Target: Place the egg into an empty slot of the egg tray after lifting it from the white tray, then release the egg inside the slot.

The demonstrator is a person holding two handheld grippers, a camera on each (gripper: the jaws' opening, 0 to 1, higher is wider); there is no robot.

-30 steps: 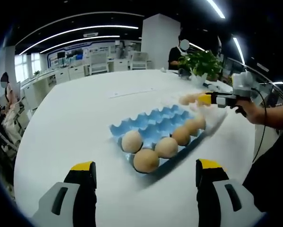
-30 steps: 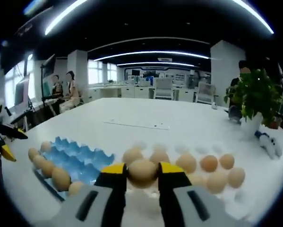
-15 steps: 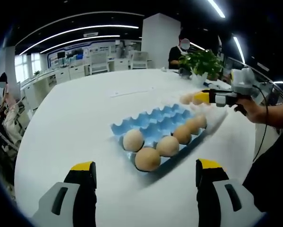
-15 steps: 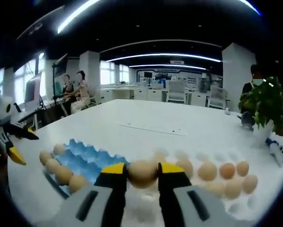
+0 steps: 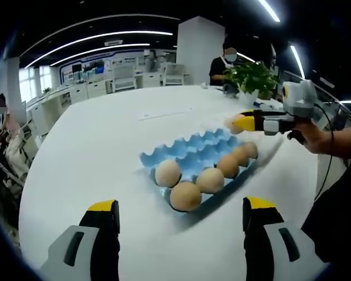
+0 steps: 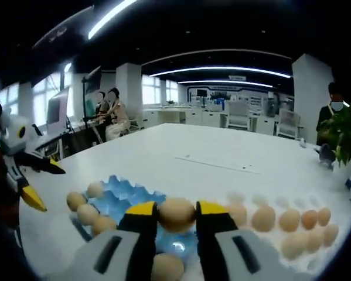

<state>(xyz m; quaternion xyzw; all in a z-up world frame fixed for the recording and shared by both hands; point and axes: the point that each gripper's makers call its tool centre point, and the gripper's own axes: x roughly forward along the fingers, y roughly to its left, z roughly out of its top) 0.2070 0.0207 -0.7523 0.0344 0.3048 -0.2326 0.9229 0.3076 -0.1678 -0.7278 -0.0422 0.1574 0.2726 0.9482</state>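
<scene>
In the right gripper view, a smooth, tan, oval egg (image 6: 176, 214) is pinched between the yellow-tipped fingers of the right claw (image 6: 176, 218), held in the air above the near part of the blue egg tray (image 6: 125, 196). The tray is a moulded sheet of rounded cups with scalloped peaks; three eggs are seated along its left edge and one more lies low between the grey claw bodies. Its middle cups are seen open and blue. To the right, the white tray (image 6: 280, 243) is barely told from the glossy white tabletop (image 6: 181, 170); a row of pale brown eggs is carried on it.

In the left gripper view, the left claw (image 5: 181, 213) is spread wide with nothing between its fingers, held low over bare tabletop just short of the egg tray's near corner. Five eggs are lined along the tray's near and right edges. A wide stretch of open tabletop is left beyond the tray's far edge. A potted plant (image 5: 252, 77) stands at the far side.
</scene>
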